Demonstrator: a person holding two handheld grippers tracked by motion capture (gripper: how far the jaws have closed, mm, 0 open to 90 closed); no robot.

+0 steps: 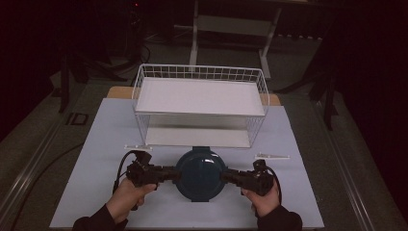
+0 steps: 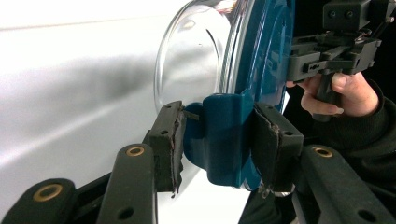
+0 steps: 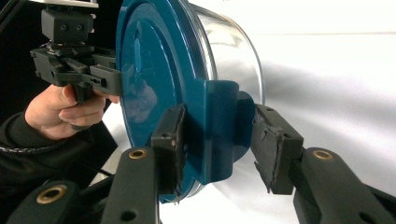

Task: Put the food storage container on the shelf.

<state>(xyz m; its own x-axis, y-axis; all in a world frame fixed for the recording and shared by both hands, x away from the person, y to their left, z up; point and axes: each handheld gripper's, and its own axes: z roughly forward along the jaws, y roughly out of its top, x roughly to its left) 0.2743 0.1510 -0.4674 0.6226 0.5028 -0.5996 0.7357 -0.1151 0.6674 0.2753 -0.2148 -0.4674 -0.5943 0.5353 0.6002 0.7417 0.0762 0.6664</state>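
Teal lid (image 1: 200,175) on clear glass bowl (image 2: 196,60), white wire rack (image 1: 199,103), black tools, pale table (image 1: 106,159)

We see a round glass container (image 1: 200,175) with a dark teal lid (image 1: 199,168) at the lower centre of the high view, in front of the white wire rack. Its lid sits closed on the clear bowl (image 2: 196,60), with teal clip tabs (image 2: 224,140) at either side.

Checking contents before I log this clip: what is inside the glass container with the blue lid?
Through the clear wall of the glass container, seen in both gripper views, nothing is visible inside. The blue lid covers the interior from the high view, so the part behind it stays unseen.
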